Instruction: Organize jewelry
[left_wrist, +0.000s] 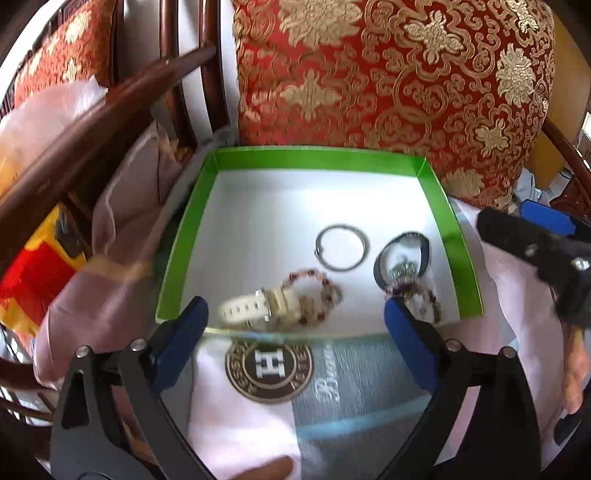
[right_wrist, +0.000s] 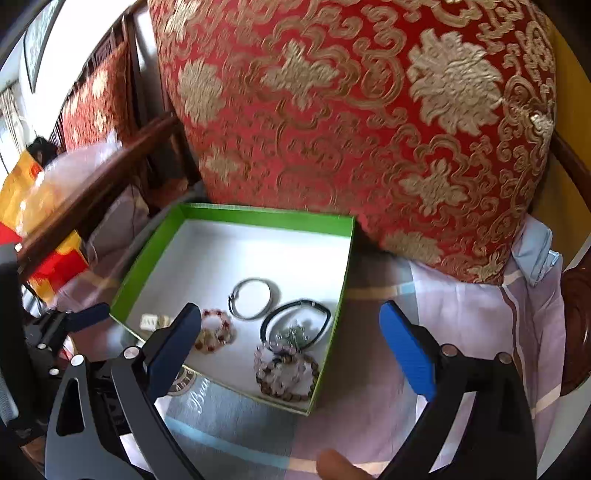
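Held the left gripper (left_wrist: 295, 306) low over the near wall of the box, blue pads spread wide and clamped on nothing. Held the right gripper (right_wrist: 290, 309) likewise parted and empty, off toward the box's right side, one pad above the box floor and the other out over the cloth. Judged both as poised between picks rather than mid-grasp.

Found the jewelry all inside the green box (left_wrist: 177, 251), gathered in the near half, with the far half bare. Saw a white watch (left_wrist: 251, 308) on its side at the near left, touching a red bead bracelet (left_wrist: 317, 295) just beside it. Saw a silver bangle (left_wrist: 342, 248) lying flat near the middle, apart from the beads. Noted a black bracelet (left_wrist: 404, 254) right of the bangle, looped round a small glittery piece too blurred to name. Noted a heap of bead bracelets (right_wrist: 288, 373) overlapping one another by the near right corner. Read the open box as a collecting tray, with low walls to stop rolling and a wide mouth for dropping from above. Could not tell whether more pieces waited outside it.

Spotted a pink cloth (left_wrist: 236, 424) under the box, with a round badge (left_wrist: 269, 369) just before the near wall. Spotted a red-and-gold cushion (left_wrist: 388, 92) close behind the far wall, likely bracing the box, and a dark wooden armrest (left_wrist: 92, 122) off to the left.
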